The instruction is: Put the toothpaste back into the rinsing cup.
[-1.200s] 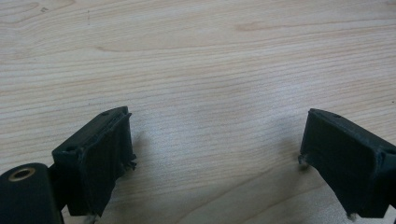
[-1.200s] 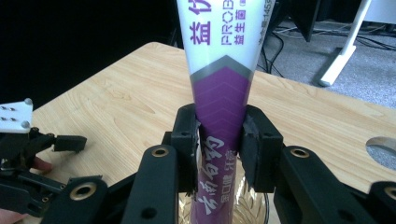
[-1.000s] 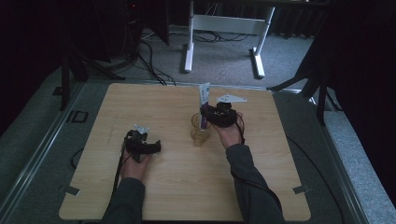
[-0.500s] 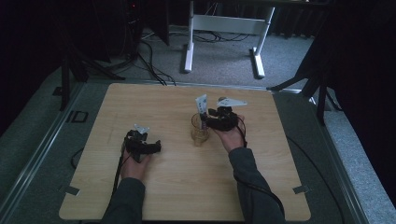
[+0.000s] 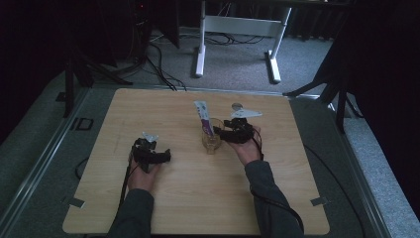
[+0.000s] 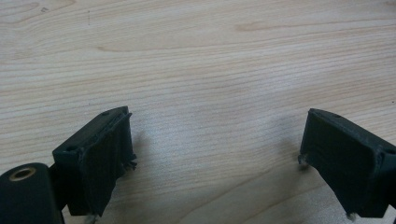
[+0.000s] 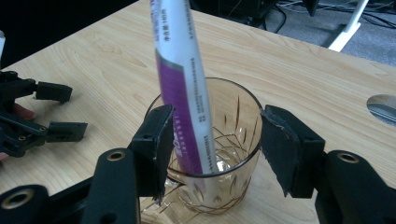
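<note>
— Risk first: what might go wrong?

— Toppling, most likely. The white and purple squeezable plastic tube (image 7: 184, 88) stands tilted in the amber cut-glass tumbler (image 7: 219, 154), leaning on its rim, near the middle of the pale wooden table (image 5: 163, 208), slightly toward its far edge. The right gripper (image 7: 212, 149) has just been opening; its jaws now stand wide on either side of the glass, the tube between them but unpressed. If it pulls away carelessly, a jaw could catch the tube or the rim and tip both over.

— And the other hand?

— The left gripper (image 5: 157, 156) rests toward the table's near left corner, jaws apart on nothing, well clear.

— Surroundings?

— Bare wood grain, a small round metal disc (image 5: 237, 105) near the far edge. Beyond, grey carpet, black cables and a white desk frame (image 5: 237, 29) in a dim room.
</note>
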`<state>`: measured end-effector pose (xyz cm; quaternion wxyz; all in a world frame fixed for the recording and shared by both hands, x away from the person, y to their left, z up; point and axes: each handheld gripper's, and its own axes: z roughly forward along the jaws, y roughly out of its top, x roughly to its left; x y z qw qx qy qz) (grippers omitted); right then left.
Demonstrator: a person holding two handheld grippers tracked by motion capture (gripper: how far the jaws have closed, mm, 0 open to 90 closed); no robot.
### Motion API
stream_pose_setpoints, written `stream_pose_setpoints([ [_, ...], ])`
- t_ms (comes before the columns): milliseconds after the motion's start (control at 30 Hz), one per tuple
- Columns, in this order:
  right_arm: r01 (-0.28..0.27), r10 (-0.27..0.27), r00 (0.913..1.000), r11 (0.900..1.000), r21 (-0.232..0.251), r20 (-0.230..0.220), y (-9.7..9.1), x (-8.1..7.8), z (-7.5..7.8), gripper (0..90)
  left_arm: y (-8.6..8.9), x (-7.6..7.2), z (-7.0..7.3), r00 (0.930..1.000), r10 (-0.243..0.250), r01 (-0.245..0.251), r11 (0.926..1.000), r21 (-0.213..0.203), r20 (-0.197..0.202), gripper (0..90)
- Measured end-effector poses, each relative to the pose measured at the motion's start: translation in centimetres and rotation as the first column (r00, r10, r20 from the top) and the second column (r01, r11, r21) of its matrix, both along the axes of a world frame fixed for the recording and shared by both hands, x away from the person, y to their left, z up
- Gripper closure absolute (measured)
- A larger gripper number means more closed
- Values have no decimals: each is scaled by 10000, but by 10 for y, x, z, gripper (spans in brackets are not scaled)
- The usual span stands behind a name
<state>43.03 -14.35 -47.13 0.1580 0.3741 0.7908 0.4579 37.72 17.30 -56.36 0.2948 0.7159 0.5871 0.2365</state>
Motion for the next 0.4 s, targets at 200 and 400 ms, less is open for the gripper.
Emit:
stream_pose_setpoints([
  [200,203,-202,9998,9991,383,-36,-13,-6,4,433,0,0,0,10000,-3,3,10000,-1,-1,92],
  [400,630,-624,9977,9978,224,-249,-33,-11,3,433,0,0,0,10000,-4,4,10000,2,1,92],
])
